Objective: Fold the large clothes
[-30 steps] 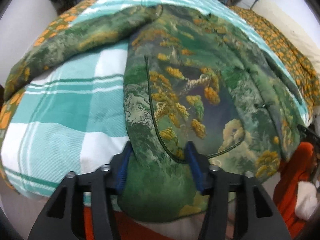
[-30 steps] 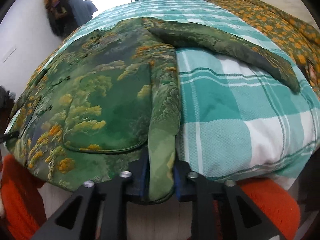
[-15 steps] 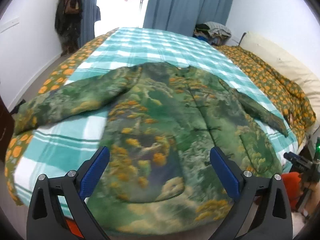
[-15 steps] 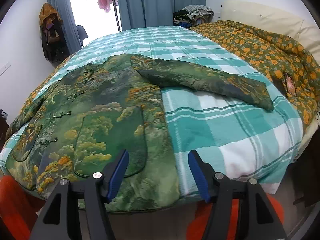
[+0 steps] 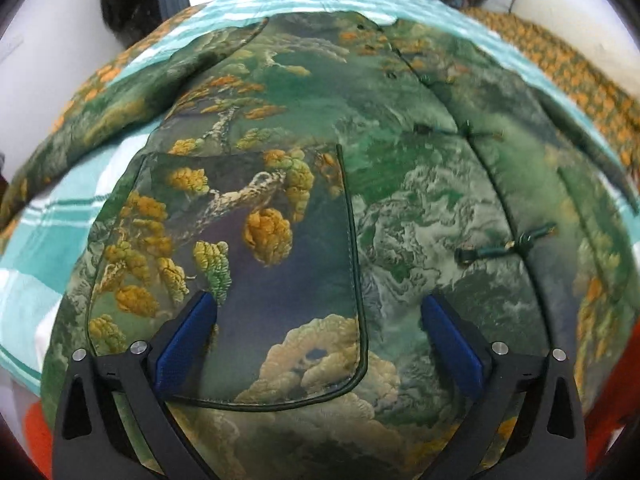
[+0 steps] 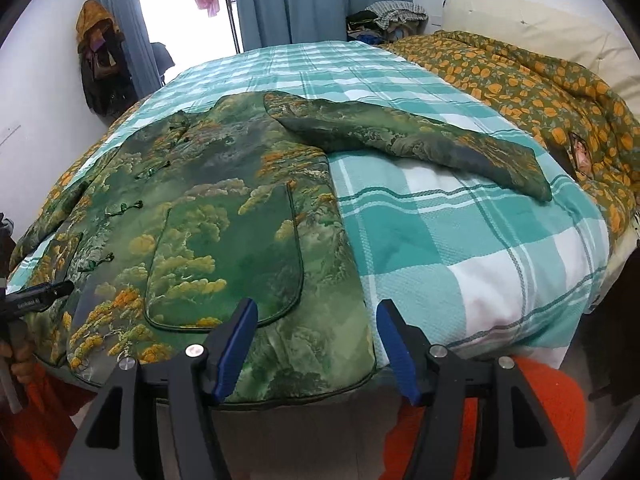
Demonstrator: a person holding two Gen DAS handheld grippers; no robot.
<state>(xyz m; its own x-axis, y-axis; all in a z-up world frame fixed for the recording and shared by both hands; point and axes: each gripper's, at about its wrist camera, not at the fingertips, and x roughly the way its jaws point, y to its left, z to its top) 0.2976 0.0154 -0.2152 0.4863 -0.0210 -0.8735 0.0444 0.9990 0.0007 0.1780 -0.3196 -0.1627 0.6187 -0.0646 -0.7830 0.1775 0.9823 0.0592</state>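
Jacket laid flat, fold not yet begun

Both grippers, left gripper (image 5: 318, 334) and right gripper (image 6: 316, 346), spread empty over the brocade jacket (image 6: 224, 216); next, I judge, pinch the sleeve (image 6: 416, 144) at 1 o'clock.

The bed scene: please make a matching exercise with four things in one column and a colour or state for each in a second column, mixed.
1. jacket
2. blanket
3. quilt
4. right gripper

a. teal and white checks
b. open, at the hem corner
c. orange flowers on olive
d. green landscape print, lying flat

Pairs: 1-d, 2-a, 3-c, 4-b
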